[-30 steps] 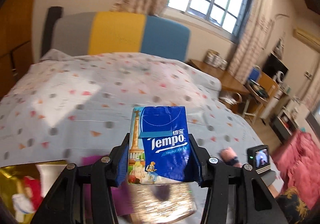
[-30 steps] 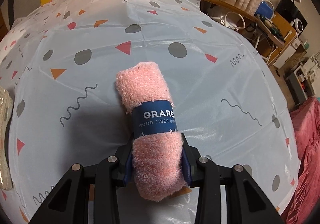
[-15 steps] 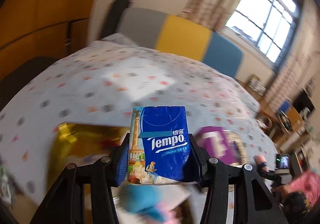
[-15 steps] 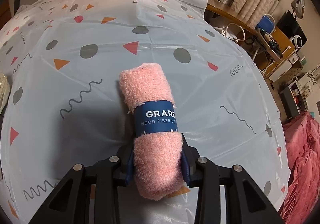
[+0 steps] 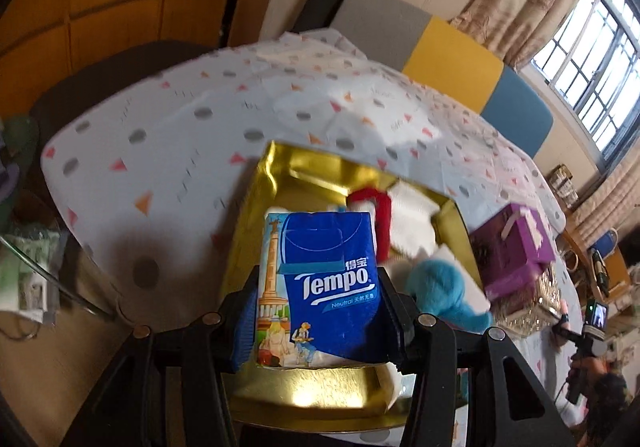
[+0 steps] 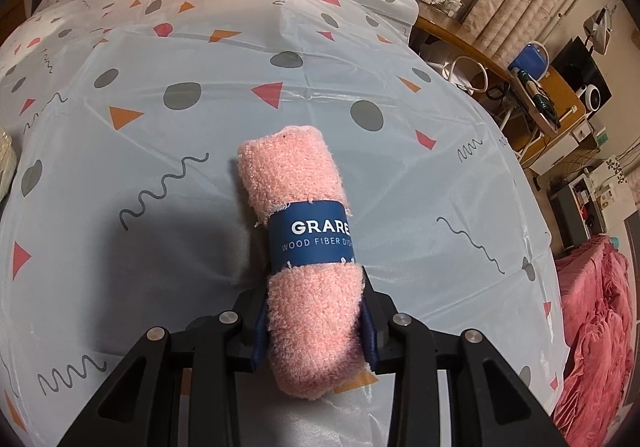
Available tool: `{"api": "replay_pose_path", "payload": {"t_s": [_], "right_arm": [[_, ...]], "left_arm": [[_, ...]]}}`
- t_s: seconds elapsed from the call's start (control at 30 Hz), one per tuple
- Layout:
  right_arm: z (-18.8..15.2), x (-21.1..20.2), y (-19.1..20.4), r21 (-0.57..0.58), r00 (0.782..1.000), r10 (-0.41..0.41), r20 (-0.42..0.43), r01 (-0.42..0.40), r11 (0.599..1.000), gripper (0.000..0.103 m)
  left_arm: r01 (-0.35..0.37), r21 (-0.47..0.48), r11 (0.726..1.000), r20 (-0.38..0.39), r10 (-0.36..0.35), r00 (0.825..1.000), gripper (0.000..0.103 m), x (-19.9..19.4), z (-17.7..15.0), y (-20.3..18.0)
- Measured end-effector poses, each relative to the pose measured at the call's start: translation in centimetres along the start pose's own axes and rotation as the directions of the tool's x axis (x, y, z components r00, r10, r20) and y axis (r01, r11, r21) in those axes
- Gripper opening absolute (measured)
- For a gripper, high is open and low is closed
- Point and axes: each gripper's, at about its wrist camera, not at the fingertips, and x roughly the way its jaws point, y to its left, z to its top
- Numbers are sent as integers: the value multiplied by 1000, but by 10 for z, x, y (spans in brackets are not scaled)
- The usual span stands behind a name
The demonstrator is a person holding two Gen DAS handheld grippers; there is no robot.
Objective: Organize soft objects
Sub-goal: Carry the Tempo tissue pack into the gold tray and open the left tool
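Left tool [image 5: 320,311] is clamped on a blue Tempo tissue pack [image 5: 320,287], held upright over the gold tray [image 5: 320,399]. Crowding that tray: a red-and-white cloth [image 5: 400,215] at the back and a teal plush toy [image 5: 444,295] just right of the pack. A purple box [image 5: 516,247] sits beside the tray on the patterned bed cover [image 5: 168,151]. Right tool [image 6: 316,323] squeezes a rolled pink towel [image 6: 300,215] with its navy paper band [image 6: 312,237], out over the open bed cover [image 6: 160,135].
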Motion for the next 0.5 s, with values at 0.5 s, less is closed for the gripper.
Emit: {"api": "replay_pose_path", "payload": {"t_s": [0.5], "right_arm": [[0, -1, 1, 6, 1000, 2, -5, -2, 1000, 35]], "left_arm": [[-80, 44, 996, -74, 83, 994, 71, 43, -23, -11]]}}
